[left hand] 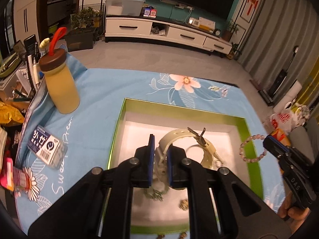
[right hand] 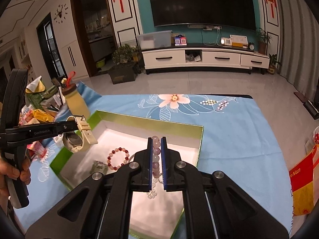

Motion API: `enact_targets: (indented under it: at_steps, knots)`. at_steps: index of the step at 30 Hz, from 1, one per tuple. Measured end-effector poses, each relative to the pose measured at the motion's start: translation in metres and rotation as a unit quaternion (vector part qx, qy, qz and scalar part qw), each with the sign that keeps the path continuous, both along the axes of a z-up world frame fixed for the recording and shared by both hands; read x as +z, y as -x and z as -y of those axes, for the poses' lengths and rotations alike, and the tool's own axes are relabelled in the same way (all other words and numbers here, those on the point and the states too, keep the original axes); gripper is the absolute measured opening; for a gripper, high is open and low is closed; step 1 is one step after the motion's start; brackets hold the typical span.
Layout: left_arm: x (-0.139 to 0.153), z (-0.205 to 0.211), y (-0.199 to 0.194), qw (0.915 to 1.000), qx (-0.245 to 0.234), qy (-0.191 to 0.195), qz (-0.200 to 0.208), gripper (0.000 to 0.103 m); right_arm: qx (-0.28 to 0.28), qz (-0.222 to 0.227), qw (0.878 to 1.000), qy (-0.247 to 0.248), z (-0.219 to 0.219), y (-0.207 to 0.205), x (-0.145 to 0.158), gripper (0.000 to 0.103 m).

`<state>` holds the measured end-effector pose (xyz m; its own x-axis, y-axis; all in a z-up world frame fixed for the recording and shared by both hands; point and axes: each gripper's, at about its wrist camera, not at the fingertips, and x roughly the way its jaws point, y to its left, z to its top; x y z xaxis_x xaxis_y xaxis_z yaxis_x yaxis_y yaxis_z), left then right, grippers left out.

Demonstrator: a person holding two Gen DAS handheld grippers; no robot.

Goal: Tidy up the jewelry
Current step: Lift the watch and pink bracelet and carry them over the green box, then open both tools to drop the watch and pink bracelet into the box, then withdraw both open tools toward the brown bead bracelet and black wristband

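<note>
Left gripper (left hand: 160, 159) pinched cream plastic-strapped wristwatch (left hand: 191, 145), held above green-rimmed white-lined cardboard box (left hand: 247, 139). Right gripper (right hand: 156, 159) clamped pale purple bead bracelet (right hand: 156, 155) over same box; red bead bracelet (right hand: 117, 158) lay inside.

Cream watch (left hand: 175, 145), pale pink bead bracelet (left hand: 252, 149), green-rimmed white box (left hand: 242, 127), light blue floral cloth (left hand: 119, 87)

Left hand-held gripper (left hand: 160, 159) and right hand-held gripper (right hand: 155, 159) both clamped.
</note>
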<state>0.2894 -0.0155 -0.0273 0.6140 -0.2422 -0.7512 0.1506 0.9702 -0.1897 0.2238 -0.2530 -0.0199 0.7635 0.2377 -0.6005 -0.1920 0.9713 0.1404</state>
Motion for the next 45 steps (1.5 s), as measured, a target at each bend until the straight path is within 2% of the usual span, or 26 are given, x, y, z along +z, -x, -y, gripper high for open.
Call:
enact_targets:
  at_steps: [6,8,9,11,12,14,15,16,25,28,34,37,40,45]
  knots:
    - [-0.020,0.003,-0.022,0.9994,0.015,-0.028,-0.014,0.012,-0.006,-0.016,1.000,0.012,-0.001,-0.017,-0.014,0.007]
    - [-0.022,0.005,-0.026,0.9991,0.019,-0.033,-0.017,0.019,-0.007,-0.024,1.000,0.012,-0.001,-0.023,-0.018,0.009]
    - [-0.023,0.005,-0.028,0.9989,0.022,-0.038,-0.019,0.027,-0.010,-0.026,1.000,0.011,0.001,-0.025,-0.020,0.010]
    - [-0.023,0.006,-0.029,0.9985,0.024,-0.045,-0.018,0.035,-0.015,-0.032,0.999,0.004,0.005,-0.028,-0.023,0.017]
    - [-0.021,0.006,-0.028,0.9987,0.024,-0.043,-0.012,0.043,-0.018,-0.032,0.999,0.001,0.006,-0.028,-0.024,0.017]
    - [-0.015,0.005,-0.024,0.9990,0.022,-0.039,-0.002,0.046,-0.018,-0.029,0.999,-0.003,0.010,-0.024,-0.023,0.017]
    - [-0.012,0.005,-0.022,0.9990,0.021,-0.039,0.001,0.053,-0.017,-0.027,0.999,-0.003,0.011,-0.021,-0.023,0.017]
    - [-0.010,0.004,-0.020,0.9989,0.023,-0.040,0.005,0.056,-0.017,-0.027,0.999,-0.002,0.012,-0.018,-0.022,0.017]
    - [0.012,-0.018,0.021,0.9991,0.026,-0.018,0.028,0.060,-0.013,-0.011,1.000,-0.011,0.024,0.028,-0.010,0.020]
    - [0.019,-0.027,0.042,0.9990,0.027,-0.007,0.035,0.062,-0.014,-0.010,1.000,-0.019,0.029,0.046,-0.007,0.025]
    - [0.020,-0.043,0.090,0.9987,0.025,0.019,0.040,0.063,-0.022,-0.017,0.999,-0.037,0.040,0.086,-0.008,0.028]
    - [0.010,-0.048,0.114,0.9990,0.021,0.022,0.032,0.064,-0.027,-0.022,0.998,-0.045,0.043,0.102,-0.011,0.033]
    - [-0.011,-0.055,0.138,0.9994,0.020,0.024,0.013,0.064,-0.032,-0.032,0.997,-0.056,0.045,0.122,-0.018,0.033]
    - [-0.053,-0.071,0.166,0.9974,0.032,0.047,-0.044,0.065,-0.030,-0.055,0.996,-0.059,0.037,0.147,-0.033,0.033]
